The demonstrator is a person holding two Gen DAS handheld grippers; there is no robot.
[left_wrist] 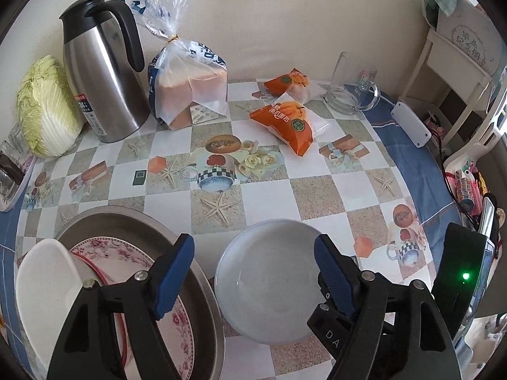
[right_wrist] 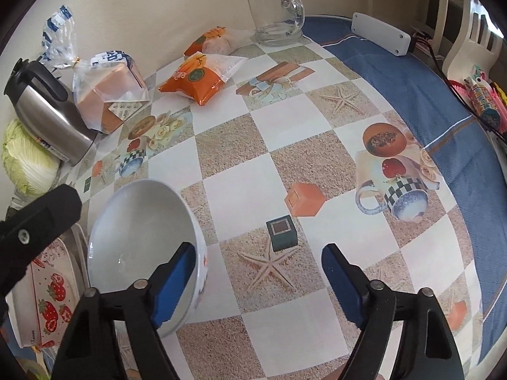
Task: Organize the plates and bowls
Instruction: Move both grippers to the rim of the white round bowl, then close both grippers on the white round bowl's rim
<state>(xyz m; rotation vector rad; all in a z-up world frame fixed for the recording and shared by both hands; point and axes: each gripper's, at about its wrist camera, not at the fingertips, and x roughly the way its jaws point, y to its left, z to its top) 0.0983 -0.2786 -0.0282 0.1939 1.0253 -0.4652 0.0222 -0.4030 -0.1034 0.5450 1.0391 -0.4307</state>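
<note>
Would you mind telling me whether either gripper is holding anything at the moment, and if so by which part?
Nothing is held. The left gripper straddles the pale grey ceramic bowl with jaws open; the right gripper stands open at that bowl's rim.

- Bowl (left_wrist: 269, 285): glossy white ceramic.
- Jug (left_wrist: 101, 72), upper left: brushed steel, black plastic handle.
- Basin (left_wrist: 202, 272), lower left: dull grey metal.
- Mug (left_wrist: 351, 85), upper right: clear glass.
- Tablecloth (left_wrist: 285, 196): smooth printed plastic.
</note>
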